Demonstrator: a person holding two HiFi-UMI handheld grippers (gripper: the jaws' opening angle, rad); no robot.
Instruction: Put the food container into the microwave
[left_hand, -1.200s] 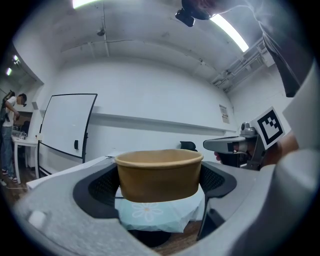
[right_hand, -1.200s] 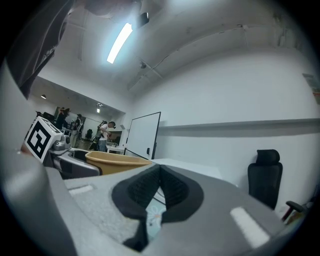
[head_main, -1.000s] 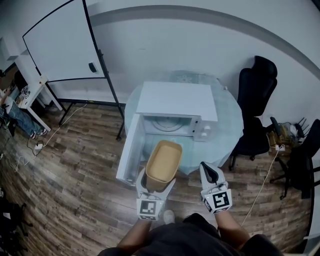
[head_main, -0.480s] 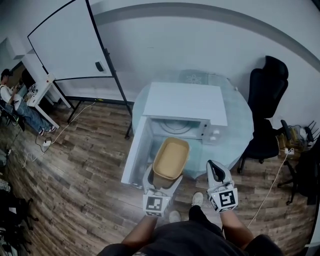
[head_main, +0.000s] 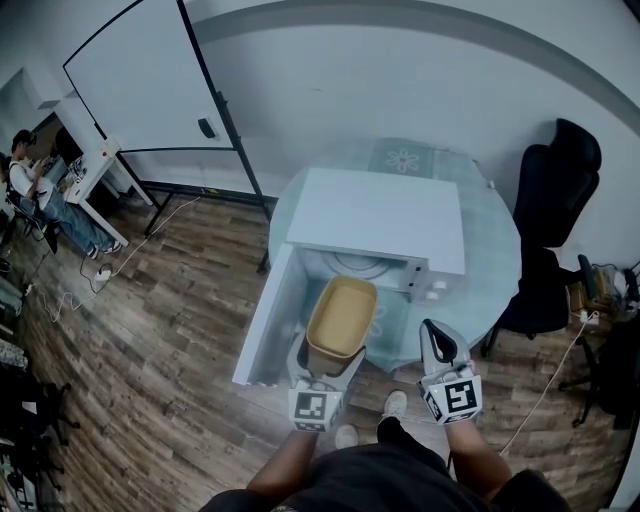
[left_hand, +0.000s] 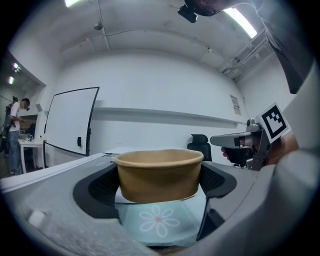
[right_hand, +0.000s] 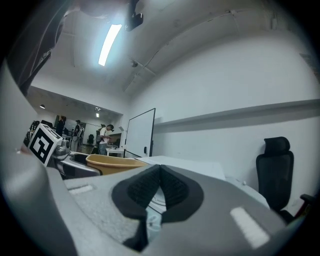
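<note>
My left gripper is shut on a tan paper food container, an open round tub that I hold level between both pads. The tub hangs just in front of the white microwave, at the mouth of its open cavity. The microwave door is swung out to the left. My right gripper is shut and empty, level with the left one and to the right of the tub. In the right gripper view its pads meet with nothing between them.
The microwave stands on a round glass table with a flower-print mat. A whiteboard on a stand is at the left, black office chairs at the right. People sit at a desk far left. Wood floor lies underfoot.
The tub in my left gripper has come closer to the microwave opening as I stepped toward the table. The right gripper kept pace beside it, still shut.
</note>
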